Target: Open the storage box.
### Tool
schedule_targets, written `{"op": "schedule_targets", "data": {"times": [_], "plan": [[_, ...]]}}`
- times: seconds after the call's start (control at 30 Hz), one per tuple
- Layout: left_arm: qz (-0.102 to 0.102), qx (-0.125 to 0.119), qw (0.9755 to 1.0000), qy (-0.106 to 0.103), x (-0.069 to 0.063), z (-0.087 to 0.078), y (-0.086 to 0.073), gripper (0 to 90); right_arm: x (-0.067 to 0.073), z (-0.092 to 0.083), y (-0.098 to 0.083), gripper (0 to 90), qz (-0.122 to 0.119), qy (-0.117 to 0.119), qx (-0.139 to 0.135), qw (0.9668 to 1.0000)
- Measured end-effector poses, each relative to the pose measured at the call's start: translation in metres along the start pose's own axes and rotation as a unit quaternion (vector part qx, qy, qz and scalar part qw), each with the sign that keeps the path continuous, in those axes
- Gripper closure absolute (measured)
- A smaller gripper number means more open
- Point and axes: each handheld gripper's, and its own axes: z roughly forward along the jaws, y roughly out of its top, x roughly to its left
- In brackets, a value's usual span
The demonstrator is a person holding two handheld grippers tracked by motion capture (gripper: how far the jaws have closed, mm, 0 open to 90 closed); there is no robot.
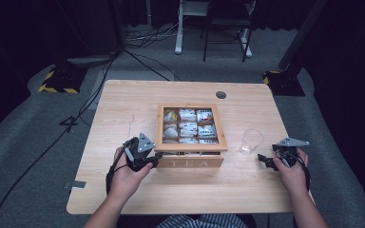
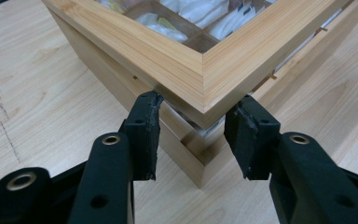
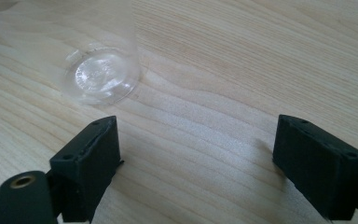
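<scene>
A wooden tea box (image 1: 195, 163) marked TEA stands mid-table, with several white tea bags (image 1: 188, 126) showing through its framed glass lid (image 1: 191, 147). The lid's front edge sits slightly raised, a dark gap beneath it. My left gripper (image 1: 156, 159) is at the box's front left corner. In the left gripper view its jaws (image 2: 196, 102) flank the lid's corner (image 2: 200, 70) and the pads touch both sides of it, above the box base (image 2: 196, 158). My right gripper (image 1: 264, 160) rests open on the right, nothing between its jaws (image 3: 200, 135).
A clear plastic cup (image 1: 252, 141) stands upright just right of the box, close ahead of the right gripper's left jaw (image 3: 101, 77). The table (image 1: 123, 109) has a round cable hole (image 1: 221, 94) at the back. Cables and stands sit on the floor beyond.
</scene>
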Motion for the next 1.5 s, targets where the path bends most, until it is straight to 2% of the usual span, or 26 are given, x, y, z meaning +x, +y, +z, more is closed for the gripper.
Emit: {"op": "schedule_targets", "data": {"times": [0.4,0.63,0.77,0.97,1.27,1.5], "plan": [[-0.011,-0.027,0.9996,0.008,0.005,-0.004,0.009,55.3,0.001,-0.001,-0.001,15.0,-0.001,0.000,0.000,1.0000],[-0.002,-0.056,0.9981,0.025,0.007,-0.010,0.018,53.3,0.001,-0.002,-0.002,15.0,-0.001,0.001,0.000,1.0000],[-0.003,-0.066,0.9975,0.025,0.009,-0.012,0.023,51.2,0.001,-0.002,-0.002,15.0,-0.001,-0.001,0.000,1.0000],[0.006,-0.069,0.9971,0.031,0.010,-0.010,0.031,45.2,0.002,-0.002,-0.002,15.0,0.002,-0.003,-0.001,1.0000],[0.019,-0.090,0.9949,0.041,0.013,-0.014,0.044,45.0,0.004,-0.003,-0.003,15.0,0.005,-0.007,-0.001,1.0000],[0.033,-0.094,0.9936,0.054,0.014,-0.012,0.052,43.7,0.004,-0.003,-0.003,15.0,0.007,-0.009,-0.001,0.9999]]}}
